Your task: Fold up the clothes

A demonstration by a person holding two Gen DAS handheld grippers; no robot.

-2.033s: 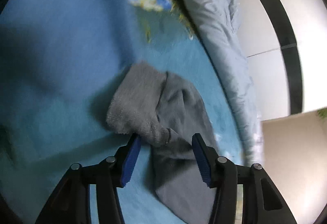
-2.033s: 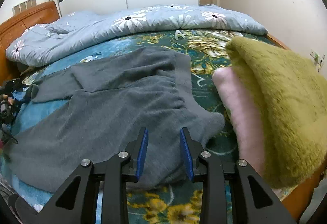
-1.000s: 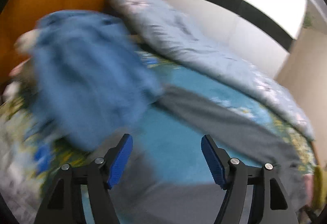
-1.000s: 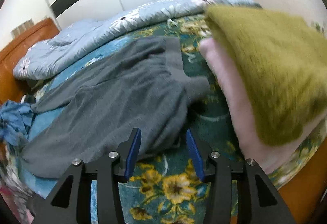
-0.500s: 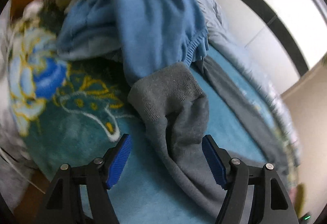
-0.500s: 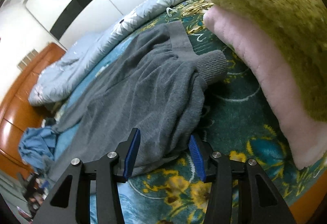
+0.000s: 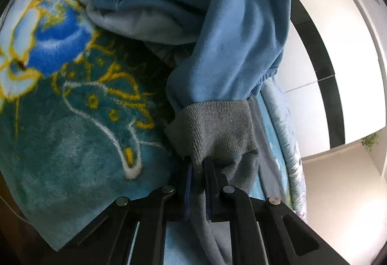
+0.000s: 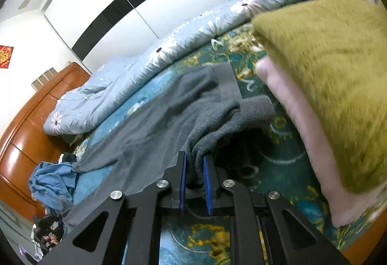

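Note:
A grey sweater [image 8: 154, 129] lies spread across the teal flowered blanket [image 8: 278, 158] on the bed. My right gripper [image 8: 194, 162] is shut on a bunched fold at the sweater's near edge, close to one ribbed sleeve cuff [image 8: 258, 105]. In the left wrist view my left gripper [image 7: 198, 167] is shut on the other ribbed grey cuff [image 7: 215, 127], which lies against a crumpled blue garment [image 7: 217, 18] on the blanket [image 7: 72, 125].
A stack of a pink folded garment [image 8: 297, 125] under an olive fuzzy one [image 8: 333, 52] fills the right side. A pale blue daisy quilt [image 8: 154, 57] runs along the far side. A wooden headboard [image 8: 31, 120] and the blue clothes pile [image 8: 53, 182] are at left.
Both grippers were open half a second ago and have since closed: the left on the grey cuff, the right on the sweater's near edge. The left moved in closer to the cuff.

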